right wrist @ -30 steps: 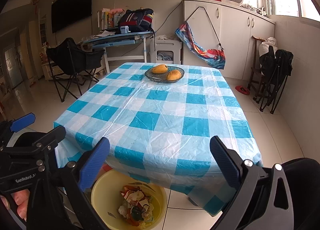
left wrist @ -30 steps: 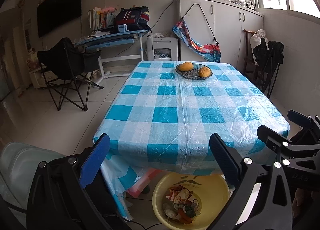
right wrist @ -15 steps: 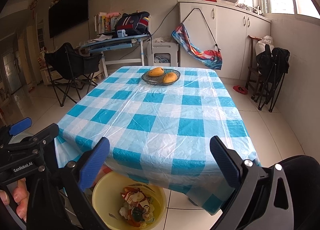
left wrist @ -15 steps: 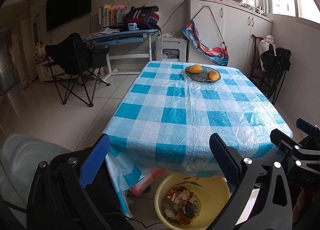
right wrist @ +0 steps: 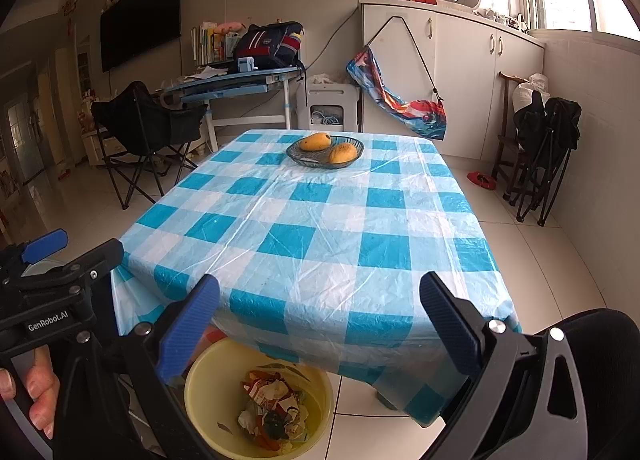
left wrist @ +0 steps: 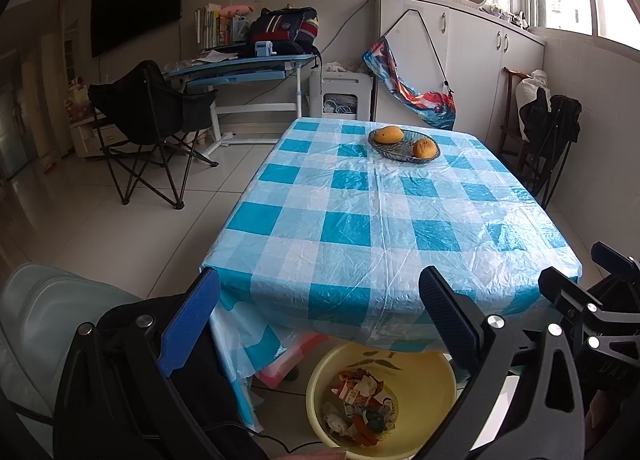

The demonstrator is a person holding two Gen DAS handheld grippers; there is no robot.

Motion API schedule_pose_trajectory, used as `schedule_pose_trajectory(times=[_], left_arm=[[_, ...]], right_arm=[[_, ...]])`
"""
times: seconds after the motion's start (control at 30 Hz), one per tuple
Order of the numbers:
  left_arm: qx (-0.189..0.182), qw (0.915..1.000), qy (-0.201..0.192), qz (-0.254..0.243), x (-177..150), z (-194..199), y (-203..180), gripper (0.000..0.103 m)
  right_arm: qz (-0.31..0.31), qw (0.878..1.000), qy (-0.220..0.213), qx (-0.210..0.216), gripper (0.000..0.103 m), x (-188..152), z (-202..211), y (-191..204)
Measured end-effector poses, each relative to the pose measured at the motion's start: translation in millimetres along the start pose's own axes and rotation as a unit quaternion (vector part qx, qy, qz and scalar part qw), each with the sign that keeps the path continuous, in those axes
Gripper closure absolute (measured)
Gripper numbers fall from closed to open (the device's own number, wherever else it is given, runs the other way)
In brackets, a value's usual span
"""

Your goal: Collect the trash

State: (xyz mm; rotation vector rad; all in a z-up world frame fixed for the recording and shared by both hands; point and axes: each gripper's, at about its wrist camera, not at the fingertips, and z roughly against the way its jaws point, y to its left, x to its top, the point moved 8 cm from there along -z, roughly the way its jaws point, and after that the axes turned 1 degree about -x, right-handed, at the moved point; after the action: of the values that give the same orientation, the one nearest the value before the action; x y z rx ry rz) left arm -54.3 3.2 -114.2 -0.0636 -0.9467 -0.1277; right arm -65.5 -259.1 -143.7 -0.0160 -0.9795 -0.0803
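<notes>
Two grippers, both spread wide, holding nothing: left gripper, right gripper, level with near table edge. Yellow basin on floor beneath edge, trash heaped inside. Fruit bowl at far end.

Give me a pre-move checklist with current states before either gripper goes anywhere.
1. Left gripper open and holding nothing: ok.
2. Right gripper open and holding nothing: ok.
3. Yellow basin on the floor at the table's near edge, trash inside: ok.
4. Tablecloth free of loose trash: ok.
5. Fruit bowl at the far end, mangoes inside: ok.
6. Trash on the floor elsewhere: cannot tell.
</notes>
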Motion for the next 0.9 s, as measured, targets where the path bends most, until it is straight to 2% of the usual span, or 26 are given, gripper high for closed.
schedule_pose_trajectory(times=[0.9], left_arm=[[0.001,0.9998,-0.017,-0.009,8,11,-3,0.007]], right_arm=[[0.002,1.0,0.005,-0.001,0.007,-4,0,0]])
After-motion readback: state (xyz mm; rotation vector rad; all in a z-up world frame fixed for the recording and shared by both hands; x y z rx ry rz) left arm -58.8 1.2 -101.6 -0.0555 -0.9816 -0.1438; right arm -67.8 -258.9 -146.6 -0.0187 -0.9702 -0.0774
